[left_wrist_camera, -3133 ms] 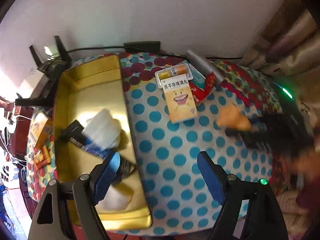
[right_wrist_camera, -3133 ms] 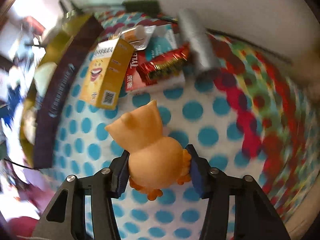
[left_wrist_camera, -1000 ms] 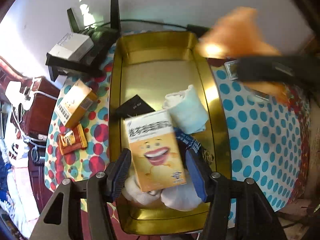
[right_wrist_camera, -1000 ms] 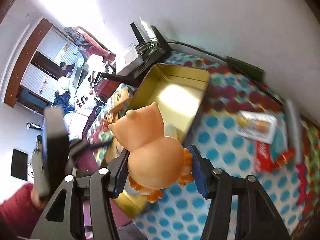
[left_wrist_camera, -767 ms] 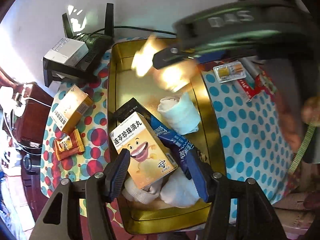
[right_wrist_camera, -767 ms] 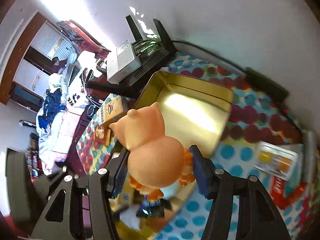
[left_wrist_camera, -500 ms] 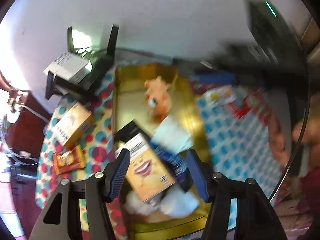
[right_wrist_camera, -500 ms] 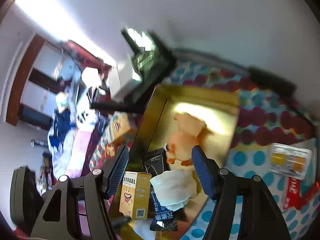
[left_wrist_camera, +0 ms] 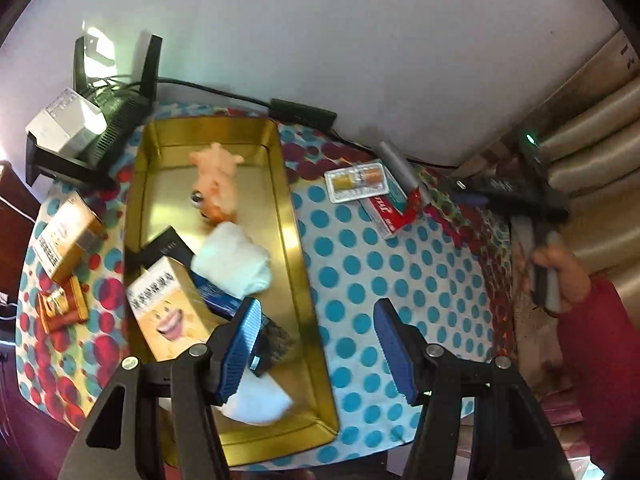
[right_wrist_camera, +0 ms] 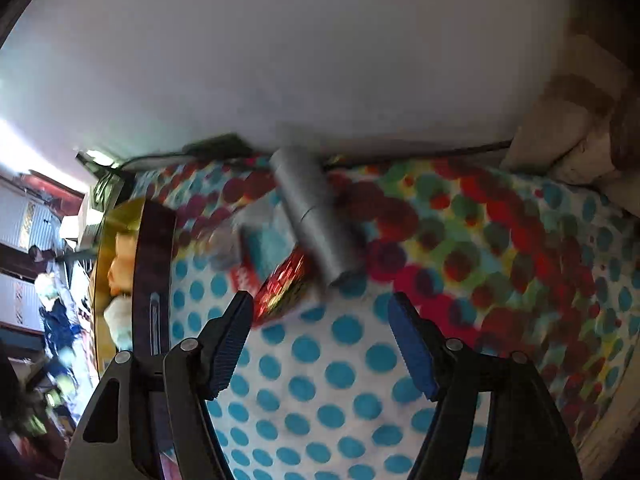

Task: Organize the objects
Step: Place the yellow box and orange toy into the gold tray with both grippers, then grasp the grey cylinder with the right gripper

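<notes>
Stage: sorting loose articles into the gold tin (left_wrist_camera: 298, 264) — partly done, by my reading.
Placed: orange toy (left_wrist_camera: 216, 184) lies at the tin's far end; yellow smiling-face box (left_wrist_camera: 168, 312), white rolled cloth (left_wrist_camera: 234, 264) and a dark packet sit at the near end.
Outstanding, right of tin: blister pack (left_wrist_camera: 357, 181), red-and-teal carton (left_wrist_camera: 390, 210), red foil packet (right_wrist_camera: 286, 288) and grey tube (right_wrist_camera: 316, 220), clustered together on the far side.
Outstanding, left of tin: a yellow carton (left_wrist_camera: 66, 236) and a small orange packet (left_wrist_camera: 62, 308) — whether these are to be binned I cannot tell.
Left gripper (left_wrist_camera: 316, 354): jaws spread, nothing between them, poised over the tin's near right wall.
Right gripper (right_wrist_camera: 322, 346): jaws have just been opening, now spread and empty, aimed at the foil packet and tube; view is blurred.
Surface: worktop (left_wrist_camera: 400, 304) covered in a cloth of blue dots, red and multicoloured at the edges.
Room: plain white wall behind, a cable along it, a black router at far left, curtain folds at right.
</notes>
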